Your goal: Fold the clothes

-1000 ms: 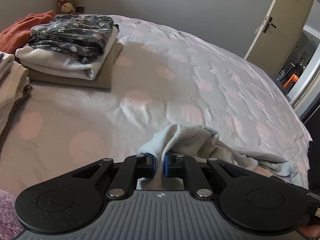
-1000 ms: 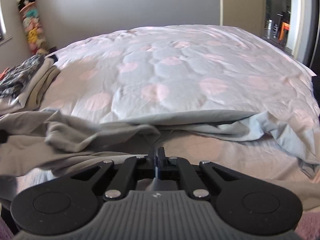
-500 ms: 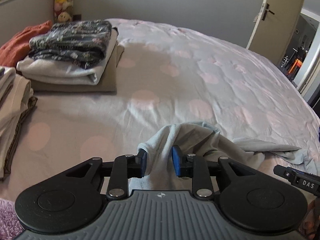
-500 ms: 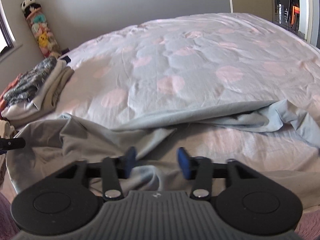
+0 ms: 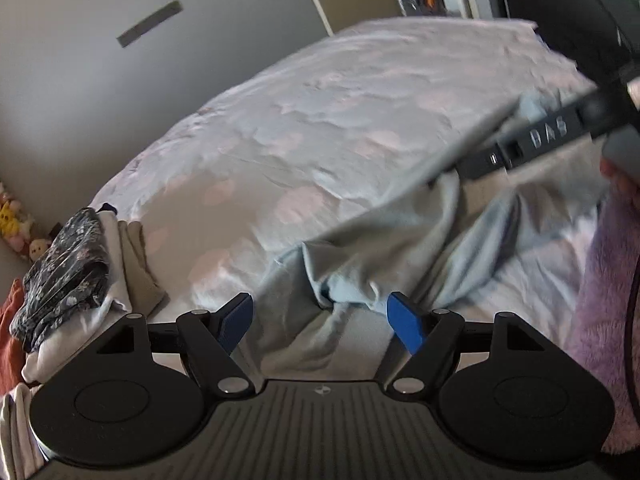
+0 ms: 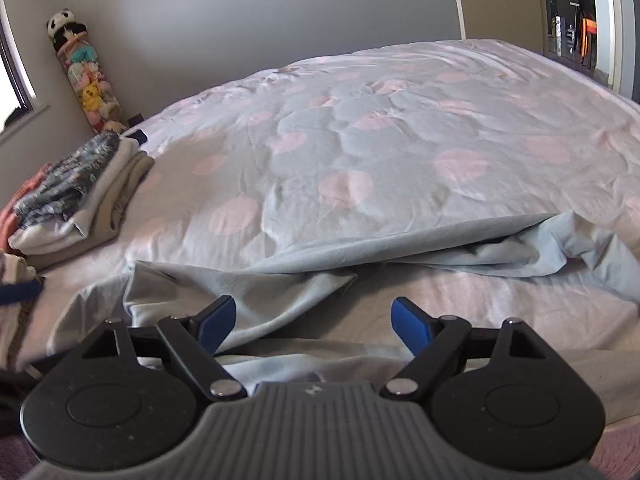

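Observation:
A pale blue-grey garment [image 5: 372, 264] lies crumpled on the near part of the bed; it also shows in the right wrist view [image 6: 256, 292]. My left gripper [image 5: 322, 322] is open and empty just above the garment's bunched fold. My right gripper [image 6: 312, 322] is open and empty over the garment's near edge. The right gripper's black body [image 5: 532, 140] crosses the upper right of the left wrist view, which is tilted and blurred.
The bed has a grey duvet with pink dots [image 6: 360, 140]. A stack of folded clothes with a dark floral piece on top [image 6: 76, 192] sits at the left; it shows in the left wrist view too [image 5: 68, 280]. A purple fleecy sleeve [image 5: 608, 300] is at right.
Both grippers opened and let go of the garment, which dropped onto the bed. The left gripper swung and tilted toward the right; the right one drew back a little.

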`<state>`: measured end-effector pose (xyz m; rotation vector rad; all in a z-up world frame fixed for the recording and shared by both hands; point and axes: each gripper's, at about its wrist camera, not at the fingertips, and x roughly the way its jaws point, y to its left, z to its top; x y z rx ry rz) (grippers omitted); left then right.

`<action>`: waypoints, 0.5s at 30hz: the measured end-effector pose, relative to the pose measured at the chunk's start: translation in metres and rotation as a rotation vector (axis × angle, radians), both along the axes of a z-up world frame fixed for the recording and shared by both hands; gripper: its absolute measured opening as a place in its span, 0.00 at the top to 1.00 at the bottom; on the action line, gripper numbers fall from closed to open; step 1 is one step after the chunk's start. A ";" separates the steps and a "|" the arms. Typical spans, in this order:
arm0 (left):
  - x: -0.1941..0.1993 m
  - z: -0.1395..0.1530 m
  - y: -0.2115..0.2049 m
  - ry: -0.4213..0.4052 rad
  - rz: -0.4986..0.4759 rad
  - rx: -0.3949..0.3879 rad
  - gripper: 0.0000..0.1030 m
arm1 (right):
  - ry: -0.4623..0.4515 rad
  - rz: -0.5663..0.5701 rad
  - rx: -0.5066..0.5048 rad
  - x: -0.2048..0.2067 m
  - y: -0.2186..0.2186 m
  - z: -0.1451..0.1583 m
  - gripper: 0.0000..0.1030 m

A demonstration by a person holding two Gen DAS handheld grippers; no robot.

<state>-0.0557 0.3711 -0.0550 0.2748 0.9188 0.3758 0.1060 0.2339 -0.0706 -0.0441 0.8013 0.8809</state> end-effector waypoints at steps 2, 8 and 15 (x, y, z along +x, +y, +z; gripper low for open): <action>0.010 -0.013 -0.004 0.079 -0.039 -0.015 0.29 | 0.027 -0.042 0.025 0.004 -0.005 0.000 0.16; 0.028 -0.038 0.003 0.192 -0.025 -0.019 0.33 | 0.086 -0.058 0.068 0.009 -0.008 -0.002 0.14; 0.044 -0.054 0.020 0.201 0.042 -0.116 0.50 | 0.077 -0.033 0.069 0.010 -0.006 -0.003 0.13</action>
